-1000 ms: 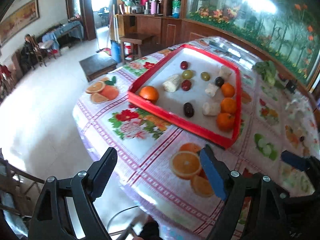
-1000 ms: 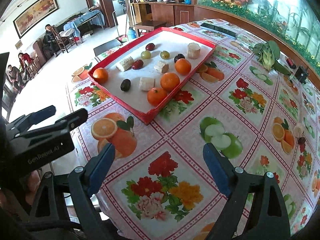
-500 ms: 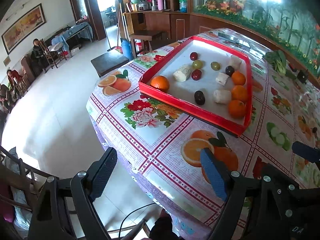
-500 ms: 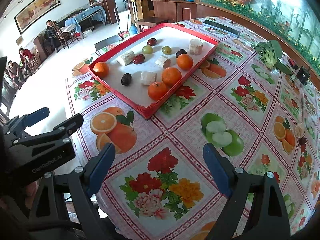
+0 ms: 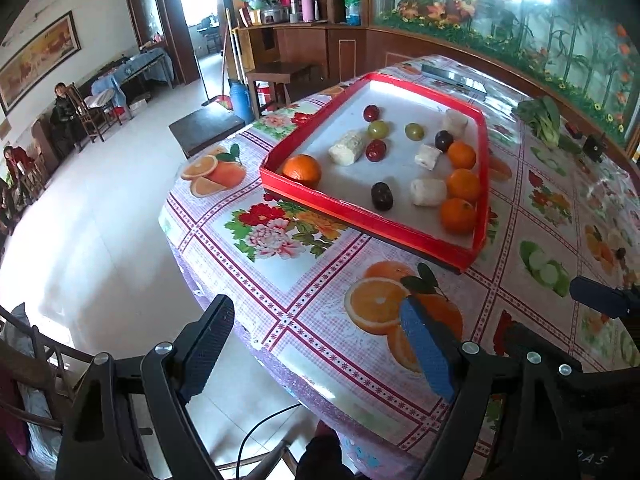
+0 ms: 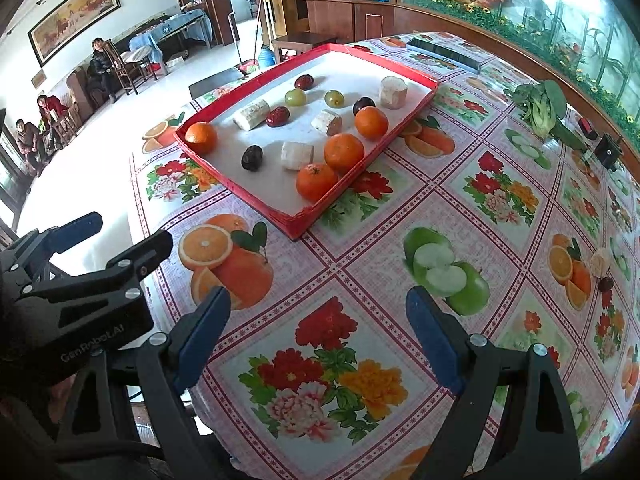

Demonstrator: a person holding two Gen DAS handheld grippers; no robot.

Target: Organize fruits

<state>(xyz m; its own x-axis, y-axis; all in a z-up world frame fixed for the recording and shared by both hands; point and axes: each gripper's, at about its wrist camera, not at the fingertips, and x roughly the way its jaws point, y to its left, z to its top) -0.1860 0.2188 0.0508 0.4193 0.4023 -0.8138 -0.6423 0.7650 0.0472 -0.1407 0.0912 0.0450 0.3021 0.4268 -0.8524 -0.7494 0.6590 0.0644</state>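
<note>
Both grippers hover with jaws spread wide and empty: left gripper (image 5: 320, 344) beside right gripper (image 6: 318, 320).

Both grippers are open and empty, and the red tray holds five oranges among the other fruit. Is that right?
Not quite. The red tray holds four oranges, not five: one at its near-left corner and three along its right side, as the right wrist view shows. The left gripper and right gripper are indeed open and empty.

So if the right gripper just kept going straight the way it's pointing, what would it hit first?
Probably the bare tablecloth first: the right gripper hovers open over the printed flowers, aimed slightly down. Skimming above it, the first object in line looks like the red tray's near corner, though depth is hard to judge.
</note>
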